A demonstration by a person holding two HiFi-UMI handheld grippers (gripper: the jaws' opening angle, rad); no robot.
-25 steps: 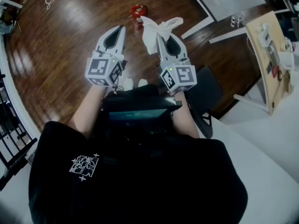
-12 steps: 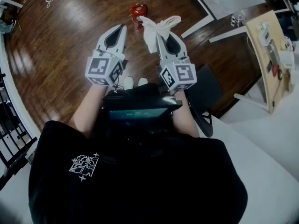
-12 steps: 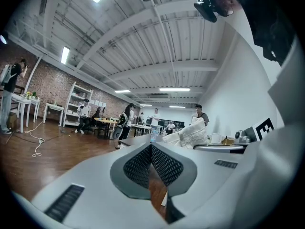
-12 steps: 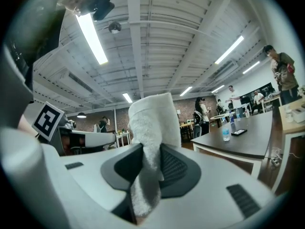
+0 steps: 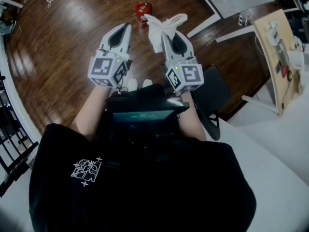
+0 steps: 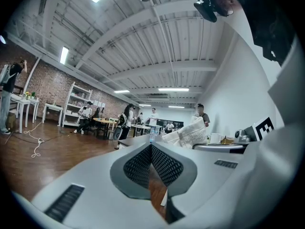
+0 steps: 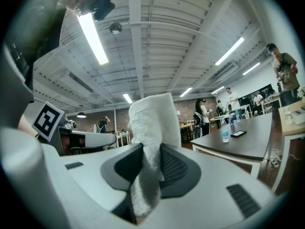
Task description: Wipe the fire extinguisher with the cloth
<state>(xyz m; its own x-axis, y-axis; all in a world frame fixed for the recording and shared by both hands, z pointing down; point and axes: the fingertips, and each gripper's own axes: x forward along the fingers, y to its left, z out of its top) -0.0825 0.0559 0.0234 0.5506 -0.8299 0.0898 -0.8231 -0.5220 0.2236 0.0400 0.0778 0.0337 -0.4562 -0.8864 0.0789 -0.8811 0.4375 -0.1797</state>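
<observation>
White cloth (image 5: 163, 29) is pinched in the right tool (image 5: 165, 34), just right of centre in the upper part of the head view. In the right gripper view the two jaws press on a fold of it; one end stands up above the jaws and the other hangs below them. The left tool (image 5: 126, 28) is just beside it, at about the same height, with its jaws pressed together and nothing between them; the left gripper view shows the ribbed pads meeting at the tip. Both tools point away from the person (image 5: 140, 178) who holds them, out over a dark wooden floor (image 5: 63, 42). A red fire extinguisher (image 5: 141, 11) stands on that floor at the top centre of the head view, beyond both tool tips and apart from the cloth.
</observation>
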